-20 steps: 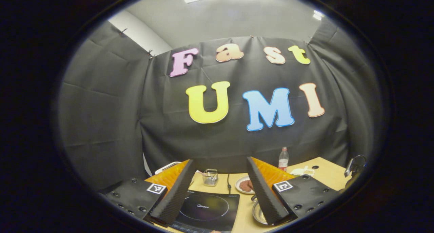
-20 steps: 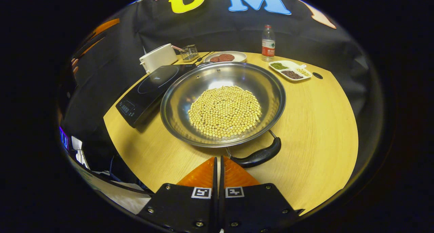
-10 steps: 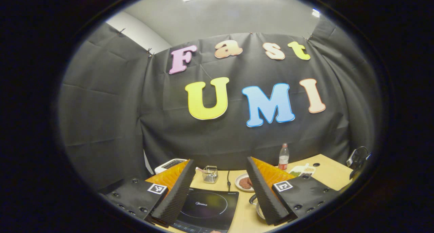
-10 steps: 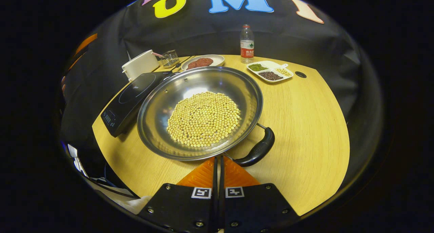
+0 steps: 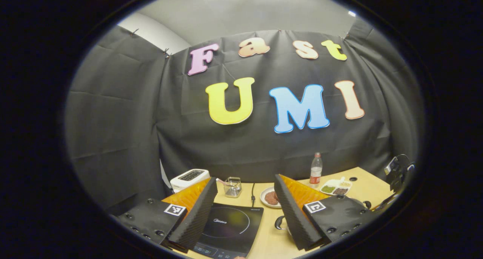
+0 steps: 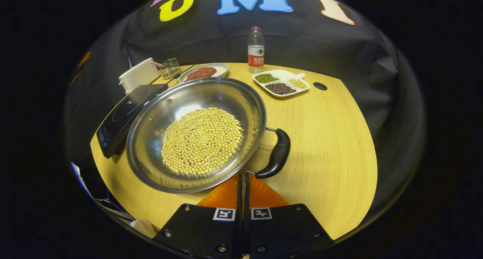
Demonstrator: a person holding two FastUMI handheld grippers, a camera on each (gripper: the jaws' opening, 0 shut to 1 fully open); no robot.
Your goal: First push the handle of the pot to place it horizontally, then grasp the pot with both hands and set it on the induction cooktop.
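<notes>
Right gripper view: right claw (image 6: 243, 178) closed, empty | cooktop (image 6: 124, 112) touching pot (image 6: 196, 132) | left claw (image 5: 245, 213) wide

- The pot (image 6: 196, 134) is polished metal, mirror-bright along its rim.
- Its handle (image 6: 277, 155) looks like glossy black plastic.
- The tabletop (image 6: 332, 146) shows pale wood grain with a smooth matt finish.
- The cooktop (image 5: 230, 229) has a glossy black glass-like face.
- The bottle (image 6: 256, 49) is clear plastic.
- The left gripper's (image 5: 249, 213) fingers (image 5: 196, 217) carry ribbed matt black pads.
</notes>
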